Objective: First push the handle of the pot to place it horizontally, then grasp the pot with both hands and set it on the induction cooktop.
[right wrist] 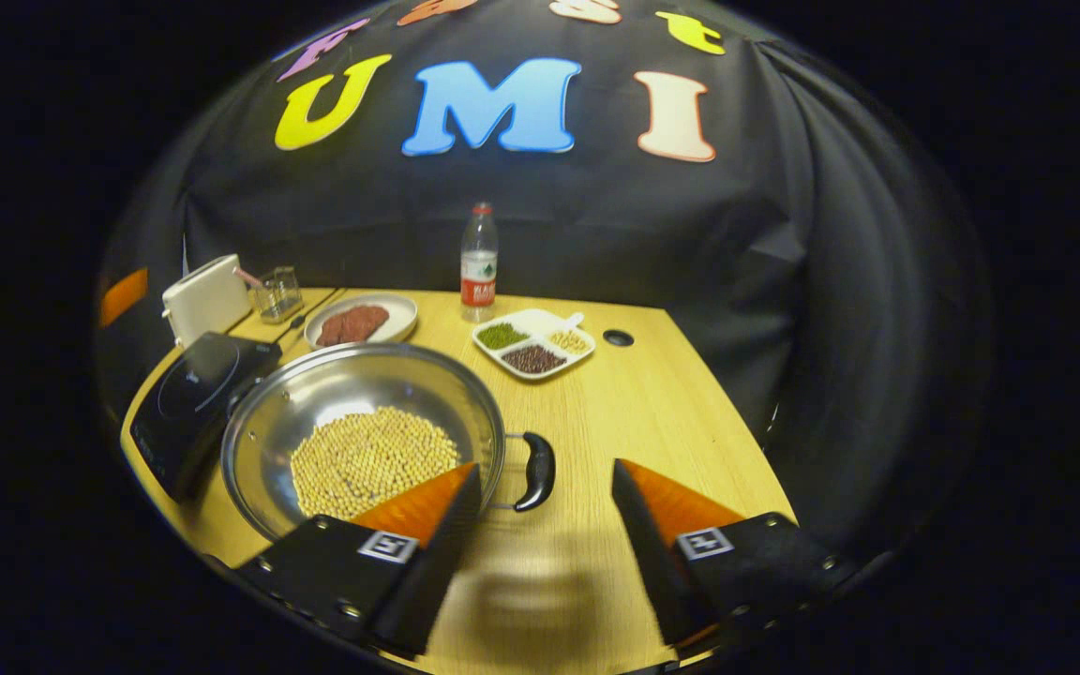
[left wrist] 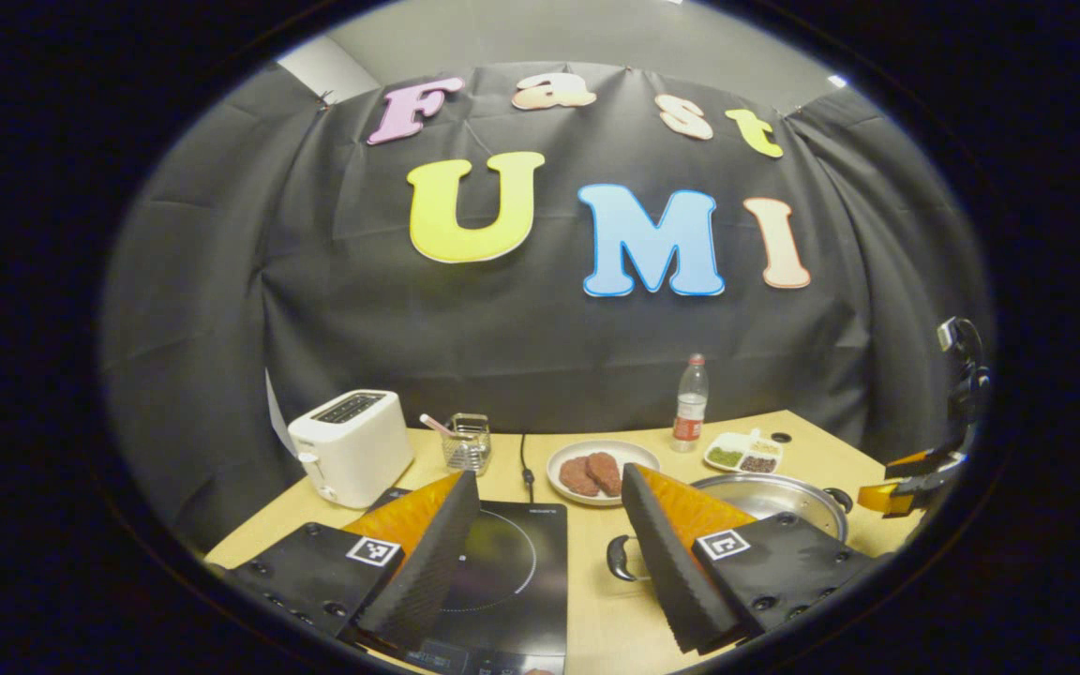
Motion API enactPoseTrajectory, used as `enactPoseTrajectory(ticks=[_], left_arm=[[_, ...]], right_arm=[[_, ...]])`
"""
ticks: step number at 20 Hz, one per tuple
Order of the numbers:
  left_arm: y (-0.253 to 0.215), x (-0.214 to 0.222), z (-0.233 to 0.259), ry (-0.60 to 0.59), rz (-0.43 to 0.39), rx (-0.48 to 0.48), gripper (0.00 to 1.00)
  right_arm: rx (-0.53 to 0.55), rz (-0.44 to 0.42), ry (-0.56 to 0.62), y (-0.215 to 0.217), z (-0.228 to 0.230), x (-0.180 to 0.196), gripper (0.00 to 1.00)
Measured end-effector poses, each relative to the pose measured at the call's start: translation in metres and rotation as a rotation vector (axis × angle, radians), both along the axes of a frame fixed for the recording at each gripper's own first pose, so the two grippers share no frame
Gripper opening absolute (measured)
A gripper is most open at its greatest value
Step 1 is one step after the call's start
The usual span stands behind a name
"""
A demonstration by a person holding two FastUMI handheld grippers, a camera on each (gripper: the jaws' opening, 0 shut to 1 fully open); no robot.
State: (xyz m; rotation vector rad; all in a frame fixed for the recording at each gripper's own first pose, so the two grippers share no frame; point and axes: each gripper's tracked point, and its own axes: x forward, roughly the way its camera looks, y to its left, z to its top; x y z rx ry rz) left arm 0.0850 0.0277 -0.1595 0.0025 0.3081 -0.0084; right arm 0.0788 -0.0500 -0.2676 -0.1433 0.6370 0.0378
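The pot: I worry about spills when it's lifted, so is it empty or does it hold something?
Not empty. The pot holds a layer of pale beans covering its bottom, well below the rim.

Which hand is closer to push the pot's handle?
The right gripper, probably. Its open fingers point at the pot's black handle, just ahead. The left gripper, also open, faces the induction cooktop.
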Motion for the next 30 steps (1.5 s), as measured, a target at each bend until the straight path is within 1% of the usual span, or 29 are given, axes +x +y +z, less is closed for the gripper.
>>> enactPoseTrajectory(ticks=[1, 3, 4, 6, 10, 13, 20, 24, 25, 26, 28, 29, 30], left_arm=[[-0.005, 0.004, -0.004, 0.010, -0.017, -0.006, 0.99], [-0.018, 0.011, -0.019, 0.040, -0.055, -0.022, 0.99], [-0.025, 0.015, -0.026, 0.060, -0.074, -0.029, 1.00], [-0.036, 0.023, -0.042, 0.088, -0.105, -0.037, 0.99], [-0.061, 0.034, -0.080, 0.169, -0.169, -0.035, 0.99], [-0.072, 0.040, -0.110, 0.237, -0.197, -0.045, 1.00], [-0.078, 0.042, -0.177, 0.387, -0.181, -0.086, 0.99], [-0.077, 0.040, -0.203, 0.459, -0.157, -0.117, 1.00], [-0.077, 0.043, -0.202, 0.449, -0.156, -0.123, 0.98], [-0.079, 0.041, -0.204, 0.454, -0.157, -0.121, 0.97], [-0.081, 0.044, -0.206, 0.459, -0.166, -0.122, 0.88], [-0.084, 0.044, -0.206, 0.459, -0.167, -0.124, 0.87], [-0.086, 0.044, -0.209, 0.464, -0.169, -0.124, 0.87]], right_arm=[[0.013, -0.017, -0.038, 0.000, 0.013, 0.002, 0.99], [0.044, -0.037, -0.086, 0.003, 0.026, 0.009, 0.98], [0.053, -0.044, -0.097, 0.003, 0.030, 0.012, 0.98], [0.066, -0.051, -0.100, 0.006, 0.029, 0.017, 0.98], [0.044, -0.043, -0.069, 0.008, 0.014, 0.019, 0.98], [0.041, -0.039, -0.029, 0.014, -0.001, 0.018, 0.98], [0.034, -0.060, 0.049, 0.018, -0.034, 0.023, 0.98], [0.032, -0.059, 0.110, 0.024, -0.058, 0.025, 0.98], [0.029, -0.059, 0.126, 0.025, -0.065, 0.025, 0.98], [0.026, -0.061, 0.142, 0.026, -0.071, 0.026, 0.98], [0.023, -0.076, 0.172, 0.026, -0.081, 0.026, 0.90], [0.023, -0.086, 0.175, 0.026, -0.084, 0.028, 0.86], [0.029, -0.089, 0.192, 0.027, -0.087, 0.028, 0.86]])
